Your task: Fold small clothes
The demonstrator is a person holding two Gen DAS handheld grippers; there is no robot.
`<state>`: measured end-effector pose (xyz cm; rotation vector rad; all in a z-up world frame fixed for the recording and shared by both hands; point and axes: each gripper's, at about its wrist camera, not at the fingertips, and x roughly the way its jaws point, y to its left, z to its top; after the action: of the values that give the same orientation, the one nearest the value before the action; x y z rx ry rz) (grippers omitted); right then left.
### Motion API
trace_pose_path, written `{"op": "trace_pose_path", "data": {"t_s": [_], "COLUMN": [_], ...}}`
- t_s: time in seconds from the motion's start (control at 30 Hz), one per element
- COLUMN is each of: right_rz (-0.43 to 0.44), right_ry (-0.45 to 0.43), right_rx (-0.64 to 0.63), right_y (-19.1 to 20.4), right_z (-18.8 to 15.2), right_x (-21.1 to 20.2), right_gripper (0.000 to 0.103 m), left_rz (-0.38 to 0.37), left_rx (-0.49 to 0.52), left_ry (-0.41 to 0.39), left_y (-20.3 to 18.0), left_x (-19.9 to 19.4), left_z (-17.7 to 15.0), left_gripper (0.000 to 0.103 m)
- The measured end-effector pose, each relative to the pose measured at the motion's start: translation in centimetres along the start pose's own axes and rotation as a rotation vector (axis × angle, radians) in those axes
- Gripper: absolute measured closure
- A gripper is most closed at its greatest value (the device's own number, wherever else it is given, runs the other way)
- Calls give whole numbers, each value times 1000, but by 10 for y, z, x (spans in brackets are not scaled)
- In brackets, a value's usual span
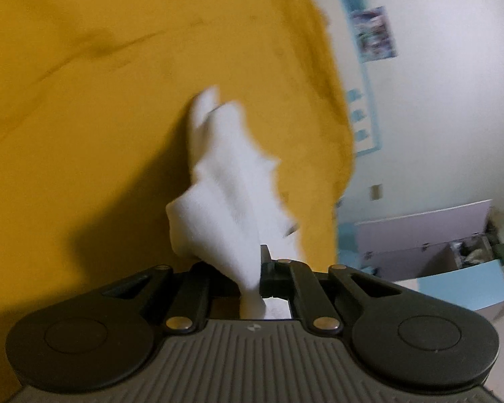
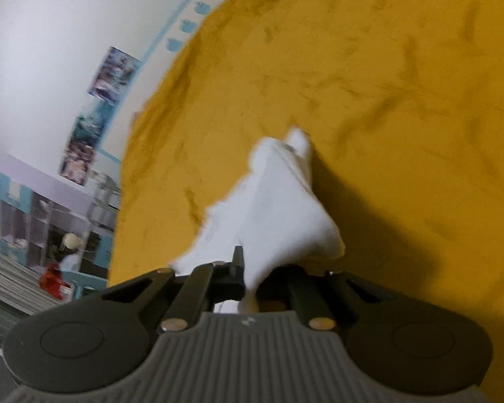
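A: Log entry. Left gripper [image 1: 256, 270]: jaws closed on one end of a small white garment [image 1: 228, 181], looks like a sock; cloth runs between the fingers and back toward the body of the tool.

B: Right gripper [image 2: 248, 268]: same condition, jaws pinched shut on white fabric [image 2: 279, 208]. Likely the other end of the same piece, but neither view shows both grippers, so not confirmed.

A: Location of garment: lifted, trailing forward from the jaws over the mustard-yellow blanket [image 1: 84, 84]. Far tip appears near or on the blanket; motion blur, cannot tell contact.

B: Judgement on the hold: an end grip lets the cloth hang straight, so wrinkles drop out before it is laid down for a fold.

A: Agreed. Fold itself not yet made, as far as it shows. Background: white wall with posters [image 1: 373, 30], a lilac shelf unit [image 2: 50, 201] off the bed edge.

B: Risk: thin cloth, shallow pinch could slip.
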<state>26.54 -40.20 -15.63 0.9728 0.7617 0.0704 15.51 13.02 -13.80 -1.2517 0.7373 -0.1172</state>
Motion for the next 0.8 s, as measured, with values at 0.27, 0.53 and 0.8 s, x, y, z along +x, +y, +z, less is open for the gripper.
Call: {"op": "trace_pose_path", "data": {"t_s": [0.27,0.53,0.8], "right_rz": [-26,-12,114], "right_ry": [24,-140,20], "right_rx": [89,-204,-311], "right_y": [-67,0,56], "right_z": [3,36,66], "right_x": [-20,-44,86], "right_gripper": [90,73,68], "left_rz": [119,217,109], "left_rx": [179,518,659], "left_ry": [1,-84,14], "left_y": [7,-72,-110], "left_x": [-34,-55,61], "left_z": [-6,12,34], "left_gripper": [86,46,45]}}
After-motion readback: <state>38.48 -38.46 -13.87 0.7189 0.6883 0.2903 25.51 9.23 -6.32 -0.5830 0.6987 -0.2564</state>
